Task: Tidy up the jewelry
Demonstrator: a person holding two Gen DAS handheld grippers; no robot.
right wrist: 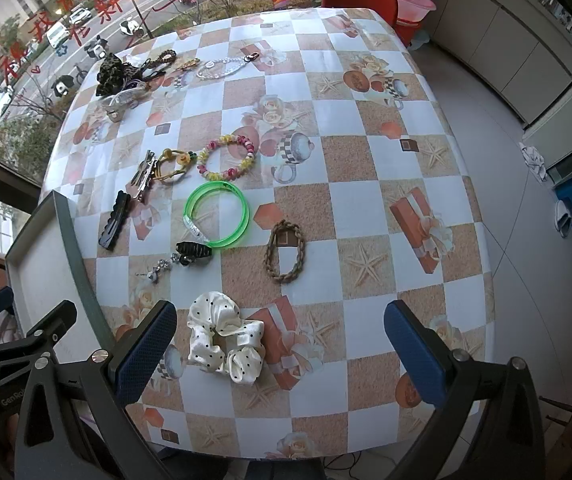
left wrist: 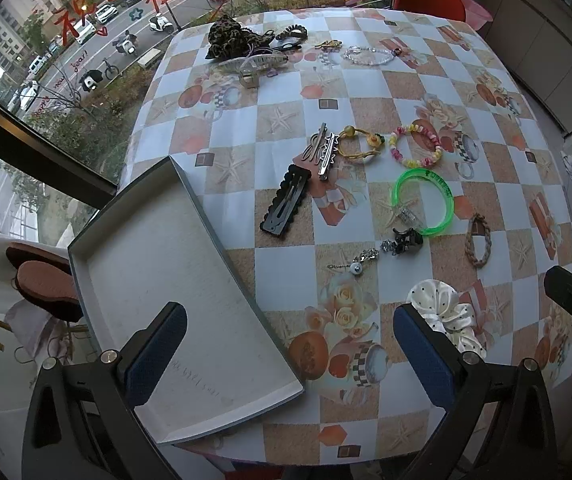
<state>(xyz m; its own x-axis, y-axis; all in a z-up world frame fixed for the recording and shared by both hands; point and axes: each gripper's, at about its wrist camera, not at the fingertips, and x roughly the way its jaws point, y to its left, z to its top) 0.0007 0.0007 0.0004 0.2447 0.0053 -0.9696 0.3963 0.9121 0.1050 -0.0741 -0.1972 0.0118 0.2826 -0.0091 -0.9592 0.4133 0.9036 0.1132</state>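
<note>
Checked tablecloth (right wrist: 365, 208) by a street window. My left gripper (left wrist: 289, 356) hangs jaws wide, empty, above the grey tray (left wrist: 158, 280) at the table's near-left edge; my right gripper (right wrist: 282, 354), equally wide, empty, over the white dotted scrunchie (right wrist: 226, 344). Beyond: green bangle (right wrist: 218, 214), braided band (right wrist: 284, 252), beaded bracelet (right wrist: 230, 156). Bare cloth to the right. Only the left view shows the tray's floor.

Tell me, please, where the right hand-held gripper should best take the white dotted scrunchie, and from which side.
Probably from above. The white dotted scrunchie lies flat and bunched on the table, so nothing offers a side hold. Pinch one thick folded lobe, or across the ring. The open right hand-held gripper already points down near it.
</note>
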